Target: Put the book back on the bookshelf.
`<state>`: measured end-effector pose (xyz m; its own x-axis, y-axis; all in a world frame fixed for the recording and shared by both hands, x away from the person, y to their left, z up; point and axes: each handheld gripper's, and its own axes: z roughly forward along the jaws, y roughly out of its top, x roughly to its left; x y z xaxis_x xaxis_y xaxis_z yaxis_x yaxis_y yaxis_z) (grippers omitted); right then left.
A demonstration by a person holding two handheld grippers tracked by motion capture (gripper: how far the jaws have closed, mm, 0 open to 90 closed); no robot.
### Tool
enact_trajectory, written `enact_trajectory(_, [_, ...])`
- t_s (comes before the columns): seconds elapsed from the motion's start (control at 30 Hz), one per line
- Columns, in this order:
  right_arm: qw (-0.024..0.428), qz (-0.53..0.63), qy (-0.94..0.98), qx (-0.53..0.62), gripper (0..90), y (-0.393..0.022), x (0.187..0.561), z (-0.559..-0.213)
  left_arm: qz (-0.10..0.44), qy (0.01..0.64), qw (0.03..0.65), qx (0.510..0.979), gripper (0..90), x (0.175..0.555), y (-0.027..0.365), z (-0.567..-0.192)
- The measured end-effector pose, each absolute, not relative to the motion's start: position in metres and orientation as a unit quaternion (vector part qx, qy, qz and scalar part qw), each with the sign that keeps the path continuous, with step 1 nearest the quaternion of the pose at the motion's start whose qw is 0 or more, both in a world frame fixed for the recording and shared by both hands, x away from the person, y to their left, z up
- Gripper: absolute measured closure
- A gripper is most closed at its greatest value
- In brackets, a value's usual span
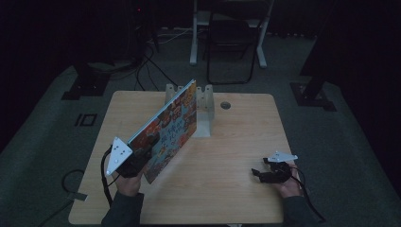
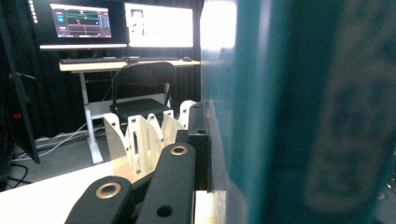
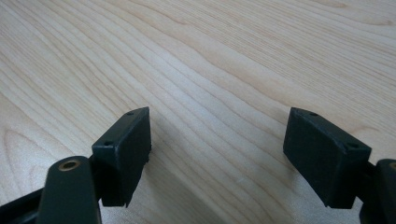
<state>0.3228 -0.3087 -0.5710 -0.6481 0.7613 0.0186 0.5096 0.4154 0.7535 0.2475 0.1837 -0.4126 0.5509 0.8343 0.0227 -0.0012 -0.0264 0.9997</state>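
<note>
The left gripper (image 1: pixel 142 153) is near the front left corner of the desk (image 1: pixel 227 189). Its fingers (image 2: pixel 198 140) are closed on the lower edge of a large thin book (image 1: pixel 170 127) and hold it above the desk, tilted, so that its long side goes up toward the far edge. The cover has many small colourful pictures in orange, red and blue, and the edge looks teal. In the left gripper view the book (image 2: pixel 299 112) is very close and blurred, a teal surface just beside the black finger.

The right gripper (image 1: pixel 259 174) rests low near the front right corner of the desk. Its fingers (image 3: pixel 123 149) are wide apart with nothing between them, only bare wood under them.

The desk is light wood with a clear grain. At the middle of its far edge stands a white rack (image 1: pixel 204 101) with upright dividers, and a small round hole (image 1: pixel 225 105) is beside it.

Behind the desk the room is dark, with a grey floor, cables, a black folding chair (image 1: pixel 231 42) and a second desk with lit monitors (image 2: pixel 159 24) and a keyboard.
</note>
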Motion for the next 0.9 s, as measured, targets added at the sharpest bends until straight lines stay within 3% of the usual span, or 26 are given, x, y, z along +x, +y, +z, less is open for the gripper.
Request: enact_trajectory(0.9, [0.165,0.38,0.825,0.385,22.8,-0.309,0.323,-0.571,0.355,0.345,0.605,0.623,81.1,0.249,0.197,-0.411])
